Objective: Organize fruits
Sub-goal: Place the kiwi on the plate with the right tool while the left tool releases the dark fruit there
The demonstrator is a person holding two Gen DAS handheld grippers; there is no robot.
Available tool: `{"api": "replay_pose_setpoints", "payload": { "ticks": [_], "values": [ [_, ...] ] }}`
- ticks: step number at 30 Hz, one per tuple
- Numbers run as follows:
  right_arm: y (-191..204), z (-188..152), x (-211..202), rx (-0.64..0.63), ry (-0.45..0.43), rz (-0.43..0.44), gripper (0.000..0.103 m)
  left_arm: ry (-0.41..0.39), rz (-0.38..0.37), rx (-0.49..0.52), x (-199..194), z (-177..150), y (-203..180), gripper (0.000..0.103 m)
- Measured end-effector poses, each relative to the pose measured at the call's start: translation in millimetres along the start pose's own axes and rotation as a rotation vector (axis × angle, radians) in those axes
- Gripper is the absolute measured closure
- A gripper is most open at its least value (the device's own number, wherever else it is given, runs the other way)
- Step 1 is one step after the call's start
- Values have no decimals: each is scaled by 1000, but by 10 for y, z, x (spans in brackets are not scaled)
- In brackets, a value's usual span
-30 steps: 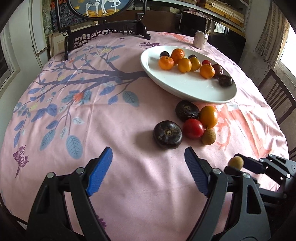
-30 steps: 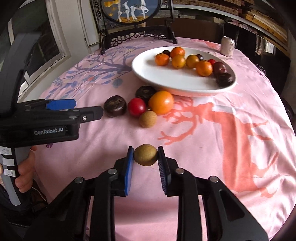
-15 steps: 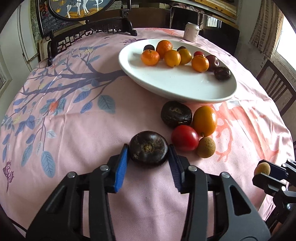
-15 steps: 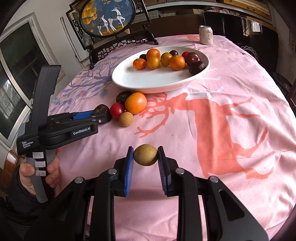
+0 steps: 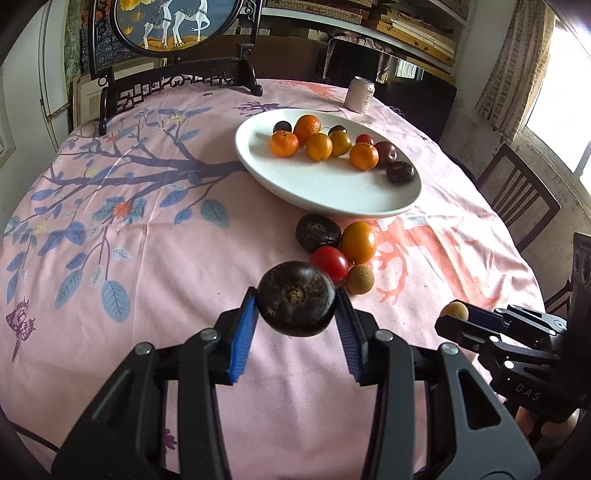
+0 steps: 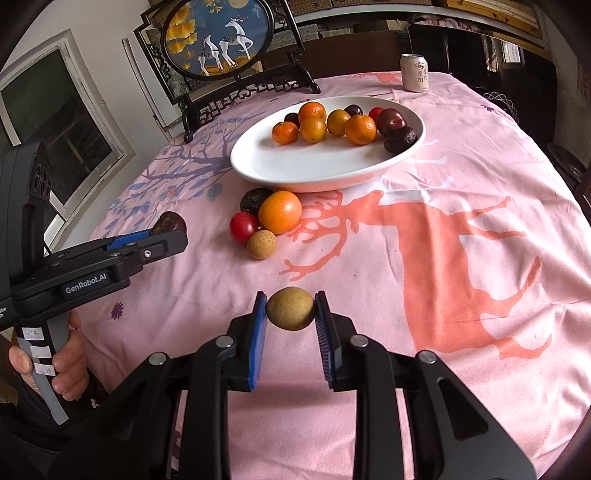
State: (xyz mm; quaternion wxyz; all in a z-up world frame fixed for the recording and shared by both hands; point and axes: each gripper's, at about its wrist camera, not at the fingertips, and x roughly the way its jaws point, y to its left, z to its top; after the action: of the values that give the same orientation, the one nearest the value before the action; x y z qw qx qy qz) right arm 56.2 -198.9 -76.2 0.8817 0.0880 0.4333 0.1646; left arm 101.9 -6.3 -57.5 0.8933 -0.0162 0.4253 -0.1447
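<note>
My left gripper (image 5: 295,314) is shut on a dark round fruit (image 5: 296,298) and holds it above the pink cloth. My right gripper (image 6: 290,314) is shut on a small tan fruit (image 6: 290,308), also off the table. On the cloth below the white oval plate (image 5: 332,195) lie a second dark fruit (image 5: 317,232), an orange fruit (image 5: 358,242), a red tomato (image 5: 330,263) and a tan longan (image 5: 360,279). The plate holds several oranges, plums and a dark fruit along its far side. In the right wrist view the left gripper (image 6: 162,234) shows at the left, held by a hand (image 6: 62,365).
A drink can (image 5: 360,94) stands behind the plate. A framed round deer picture (image 5: 166,26) on a dark stand sits at the table's far edge. Wooden chairs (image 5: 517,195) stand to the right of the round table. The plate's near half is bare.
My left gripper moved forward, closed on the dark fruit and lifted it off the cloth. My right gripper kept its hold on the tan fruit and rolled a little.
</note>
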Motion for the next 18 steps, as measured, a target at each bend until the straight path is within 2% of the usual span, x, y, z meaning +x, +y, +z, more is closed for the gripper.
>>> {"api": "replay_pose_setpoints", "payload": {
  "ticks": [4, 8, 11, 14, 18],
  "values": [
    [-35, 137, 14, -9, 6, 4, 77, -15, -2, 35, -65, 200, -42, 61],
    [-55, 557, -13, -66, -37, -35, 77, -1, 3, 61, 57, 693, -49, 61],
    [-94, 988, 60, -113, -80, -74, 77, 38, 17, 44, 338, 1151, -30, 61],
    [-150, 1417, 275, -146, -108, -123, 77, 72, 64, 34, 712, 1549, -47, 61],
    [-299, 1811, 691, -155, -92, -184, 77, 108, 108, 19, 1135, 1880, -67, 61]
  ]
}}
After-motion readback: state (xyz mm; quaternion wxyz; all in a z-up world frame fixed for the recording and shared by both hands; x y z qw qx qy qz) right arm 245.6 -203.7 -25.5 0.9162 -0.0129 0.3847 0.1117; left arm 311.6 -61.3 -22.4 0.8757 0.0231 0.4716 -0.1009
